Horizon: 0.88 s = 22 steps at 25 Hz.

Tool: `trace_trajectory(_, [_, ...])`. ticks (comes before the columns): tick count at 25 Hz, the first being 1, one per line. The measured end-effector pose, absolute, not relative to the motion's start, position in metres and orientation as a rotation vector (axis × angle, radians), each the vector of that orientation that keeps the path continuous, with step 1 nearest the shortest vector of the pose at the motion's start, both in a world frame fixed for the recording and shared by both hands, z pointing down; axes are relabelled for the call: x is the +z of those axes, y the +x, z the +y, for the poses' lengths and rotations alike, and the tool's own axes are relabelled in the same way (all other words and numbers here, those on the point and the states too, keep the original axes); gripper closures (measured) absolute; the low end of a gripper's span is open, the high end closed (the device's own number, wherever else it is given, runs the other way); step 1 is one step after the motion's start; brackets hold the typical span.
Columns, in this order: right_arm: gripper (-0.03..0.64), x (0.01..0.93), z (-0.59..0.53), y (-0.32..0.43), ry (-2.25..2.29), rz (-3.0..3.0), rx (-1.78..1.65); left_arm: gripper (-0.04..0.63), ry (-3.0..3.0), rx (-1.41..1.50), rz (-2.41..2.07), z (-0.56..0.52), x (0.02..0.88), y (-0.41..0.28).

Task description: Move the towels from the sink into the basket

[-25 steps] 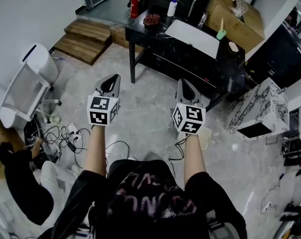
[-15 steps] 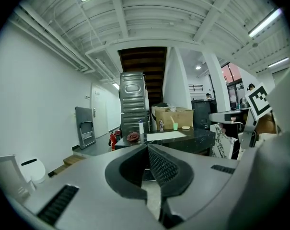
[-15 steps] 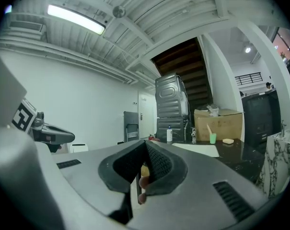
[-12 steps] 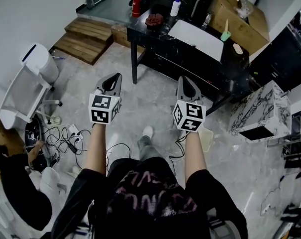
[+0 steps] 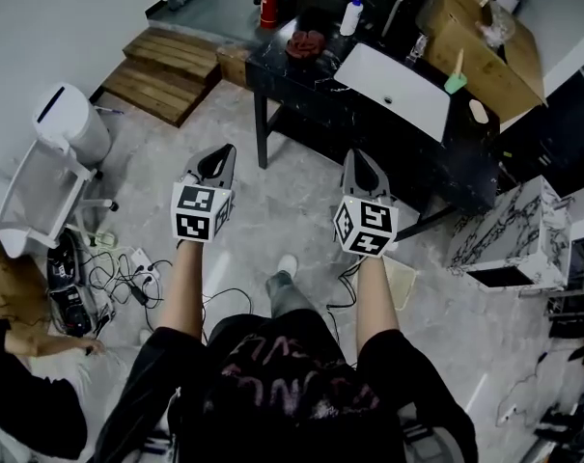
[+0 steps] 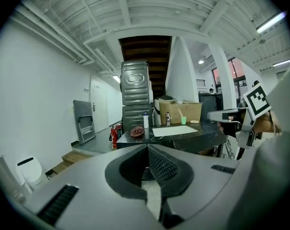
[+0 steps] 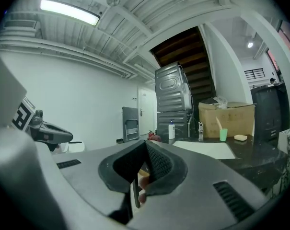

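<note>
1. L gripper [image 5: 217, 154], centre-left: jaws shut, empty, touching nothing.
2. R gripper [image 5: 357, 157], centre-right: jaws shut too, nothing held.
3. Red towel [image 5: 306, 42] top centre, on black table [image 5: 322, 77], left of white sink [image 5: 398, 90]; well apart from both grippers.

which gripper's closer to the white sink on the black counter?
Right. In the head view the right gripper sits just below the white sink, short of it. The left gripper is farther off, below and well to the sink's left.
</note>
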State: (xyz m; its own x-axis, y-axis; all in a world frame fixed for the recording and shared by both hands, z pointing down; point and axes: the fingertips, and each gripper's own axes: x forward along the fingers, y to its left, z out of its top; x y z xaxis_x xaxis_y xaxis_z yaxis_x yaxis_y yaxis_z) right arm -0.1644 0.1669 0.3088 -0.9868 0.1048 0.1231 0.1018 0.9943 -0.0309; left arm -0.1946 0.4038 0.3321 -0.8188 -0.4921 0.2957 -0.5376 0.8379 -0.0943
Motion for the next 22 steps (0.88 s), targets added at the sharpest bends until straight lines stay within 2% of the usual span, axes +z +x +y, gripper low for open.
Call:
trace_trajectory(12, [0.603,0.327,0.138,-0.313,-0.230,-2.963,0.061,0.578,0.732,0.240,-2.729,0.366,0.343,-0.331])
trace_trajectory(22, [0.601,0.326,0.119,-0.363,-0.262,-2.967,0.102,0.578,0.695,0.247,-2.750,0.348,0.333,-0.378])
